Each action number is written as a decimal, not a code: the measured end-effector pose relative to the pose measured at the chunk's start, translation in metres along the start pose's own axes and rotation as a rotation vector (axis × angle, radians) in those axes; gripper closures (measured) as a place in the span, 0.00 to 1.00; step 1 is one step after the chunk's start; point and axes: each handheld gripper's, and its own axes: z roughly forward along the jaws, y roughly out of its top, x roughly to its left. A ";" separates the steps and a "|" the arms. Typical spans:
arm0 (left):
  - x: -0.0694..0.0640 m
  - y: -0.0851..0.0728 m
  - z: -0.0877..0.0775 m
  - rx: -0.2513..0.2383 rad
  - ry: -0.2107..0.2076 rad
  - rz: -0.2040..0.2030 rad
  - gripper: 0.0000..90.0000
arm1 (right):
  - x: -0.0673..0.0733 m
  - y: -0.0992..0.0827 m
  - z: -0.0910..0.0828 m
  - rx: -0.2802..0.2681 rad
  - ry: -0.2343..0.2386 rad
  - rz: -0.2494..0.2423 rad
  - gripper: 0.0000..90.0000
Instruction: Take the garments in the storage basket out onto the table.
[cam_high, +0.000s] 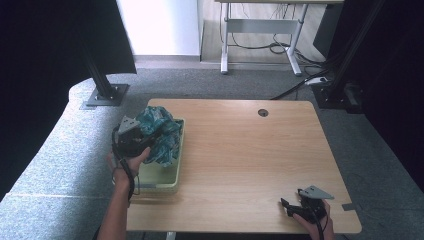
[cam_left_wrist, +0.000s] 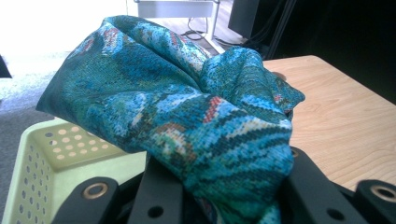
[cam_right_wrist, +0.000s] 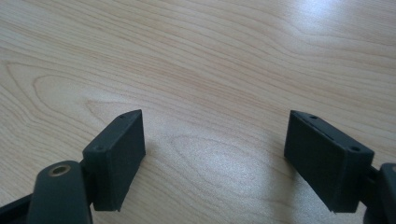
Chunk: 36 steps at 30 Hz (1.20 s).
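Observation:
A bunched teal patterned cloth (cam_high: 161, 134) hangs over the pale green perforated basket (cam_high: 170, 181) at the table's left edge. My left gripper (cam_high: 146, 136) is shut on the cloth; in the left gripper view the fabric (cam_left_wrist: 187, 112) bulges up from between the black jaws and hides their tips, with the basket (cam_left_wrist: 51, 154) just below. My right gripper (cam_high: 290, 209) rests low at the table's front right, open, its jaws spread wide over bare wood (cam_right_wrist: 215, 154) with nothing between them.
The wooden table (cam_high: 250, 155) has a round cable hole (cam_high: 263, 112) near its far edge. Grey carpet surrounds it. Black frame posts (cam_high: 102, 85) stand at the back left and right, and a white desk frame (cam_high: 260, 35) with cables beyond.

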 end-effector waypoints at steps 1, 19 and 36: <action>0.000 0.000 0.000 -0.001 -0.001 0.001 0.82 | 0.000 0.000 0.000 0.000 0.000 0.000 0.22; -0.017 0.010 -0.011 -0.044 -0.028 0.042 0.82 | 0.000 0.000 0.000 0.000 0.000 0.001 0.22; -0.032 0.016 -0.011 -0.072 -0.070 0.056 0.82 | 0.000 0.000 0.000 0.001 0.000 0.002 0.22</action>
